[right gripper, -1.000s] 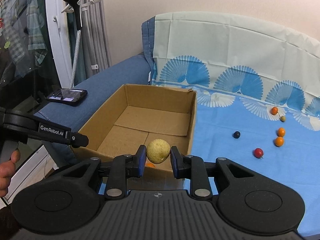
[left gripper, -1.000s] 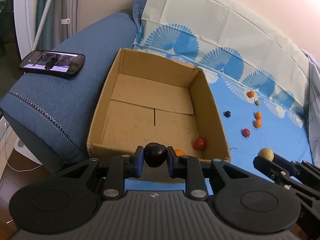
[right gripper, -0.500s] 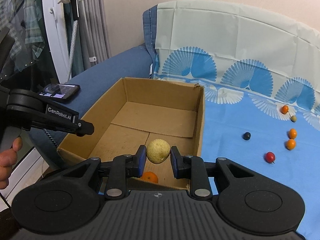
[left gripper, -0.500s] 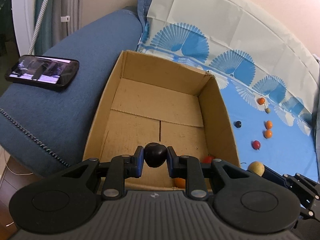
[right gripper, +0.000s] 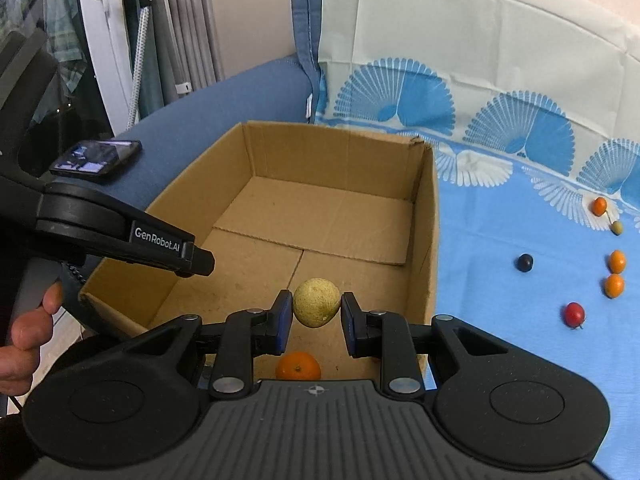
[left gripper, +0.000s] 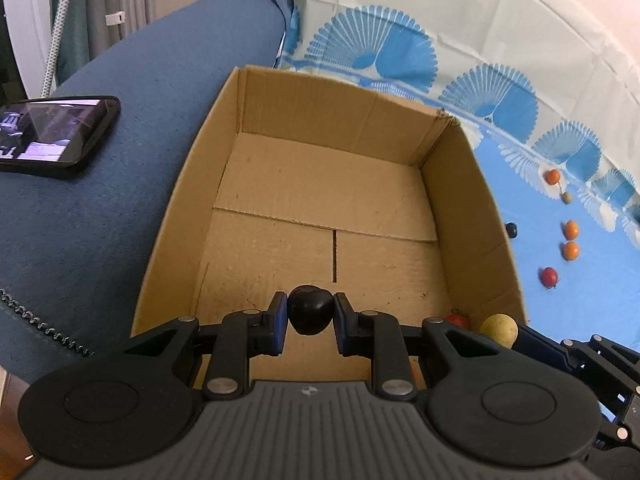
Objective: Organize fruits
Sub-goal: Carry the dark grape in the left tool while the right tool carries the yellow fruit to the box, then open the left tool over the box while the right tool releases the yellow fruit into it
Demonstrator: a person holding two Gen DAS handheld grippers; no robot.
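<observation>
A dark plum point(left gripper: 311, 315) is clenched by the left claw point(left gripper: 310, 322) and a yellow fruit point(right gripper: 316, 302) by the right claw point(right gripper: 315, 316), both above the cardboard box point(right gripper: 424, 240), where an orange point(right gripper: 298, 366) and a red fruit point(left gripper: 457, 319) are held.

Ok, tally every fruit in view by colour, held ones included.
Orange fruit: 4
Red fruit: 2
Dark fruit: 2
Yellowish fruit: 2
Total: 10
</observation>
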